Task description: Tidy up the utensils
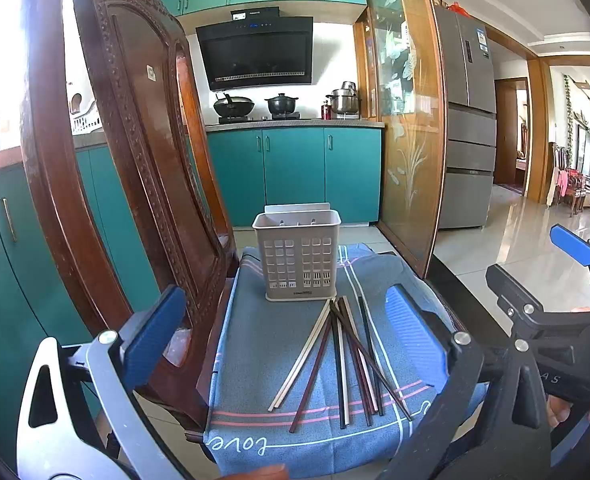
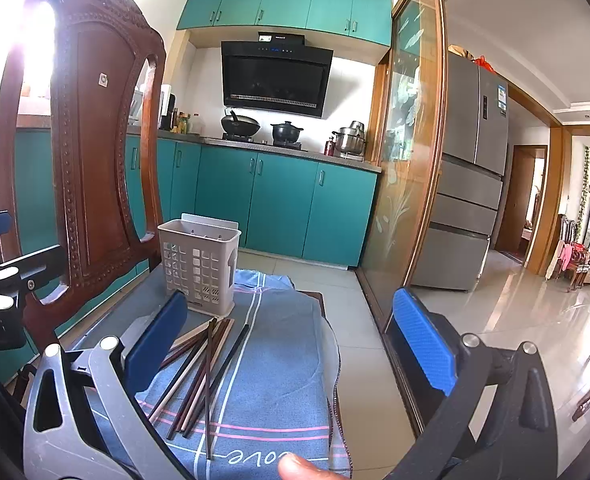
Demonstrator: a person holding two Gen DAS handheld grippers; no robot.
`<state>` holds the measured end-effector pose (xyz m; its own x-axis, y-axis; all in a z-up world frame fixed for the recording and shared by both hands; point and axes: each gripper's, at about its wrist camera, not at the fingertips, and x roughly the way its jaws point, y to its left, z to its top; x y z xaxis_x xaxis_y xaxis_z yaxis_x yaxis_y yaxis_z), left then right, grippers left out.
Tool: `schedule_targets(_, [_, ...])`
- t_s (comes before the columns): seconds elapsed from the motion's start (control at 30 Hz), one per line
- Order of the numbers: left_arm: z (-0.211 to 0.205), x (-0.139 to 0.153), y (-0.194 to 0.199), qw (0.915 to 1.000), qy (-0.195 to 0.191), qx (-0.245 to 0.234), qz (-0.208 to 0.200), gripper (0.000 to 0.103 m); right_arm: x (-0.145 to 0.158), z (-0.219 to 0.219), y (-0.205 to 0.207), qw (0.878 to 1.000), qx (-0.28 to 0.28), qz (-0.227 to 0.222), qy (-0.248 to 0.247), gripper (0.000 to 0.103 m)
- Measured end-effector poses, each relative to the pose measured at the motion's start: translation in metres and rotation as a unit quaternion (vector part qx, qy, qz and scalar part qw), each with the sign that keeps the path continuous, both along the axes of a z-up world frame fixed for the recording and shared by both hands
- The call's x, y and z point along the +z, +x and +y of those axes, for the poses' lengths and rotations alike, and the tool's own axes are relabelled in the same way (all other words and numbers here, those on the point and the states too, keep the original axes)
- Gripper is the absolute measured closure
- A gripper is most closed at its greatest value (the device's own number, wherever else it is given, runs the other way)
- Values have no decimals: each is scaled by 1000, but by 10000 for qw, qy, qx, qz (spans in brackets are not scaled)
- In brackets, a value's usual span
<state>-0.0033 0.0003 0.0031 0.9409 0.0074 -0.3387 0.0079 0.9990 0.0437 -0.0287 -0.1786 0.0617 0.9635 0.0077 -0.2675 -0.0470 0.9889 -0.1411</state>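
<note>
Chopsticks (image 1: 341, 360) fanned on blue cloth (image 1: 255, 340), just before utensil holder (image 1: 297, 256).
Left gripper (image 1: 291, 334) & right gripper (image 2: 291, 344) held wide apart, nothing between; holder's inside hidden by its wall.

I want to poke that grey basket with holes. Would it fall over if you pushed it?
Probably, if pushed up high. The basket stands tall on a narrow base and looks empty, so likely light. It sits on a soft blue cloth, which may grip its bottom, making it tip rather than slide.
</note>
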Motion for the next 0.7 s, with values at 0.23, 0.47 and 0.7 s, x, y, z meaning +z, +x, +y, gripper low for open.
schedule_targets(0.23, [-2, 0, 0, 10000, 24, 13, -2, 3, -3, -3, -8, 10000, 17, -61, 11, 2])
schedule_targets(0.47, [-2, 2, 0, 10000, 26, 14, -2, 3, -1, -4, -11, 9999, 37, -126, 19, 2])
schedule_targets(0.7, [-2, 3, -1, 10000, 21, 10, -10, 3, -1, -5, -12, 9999, 33, -140, 13, 2])
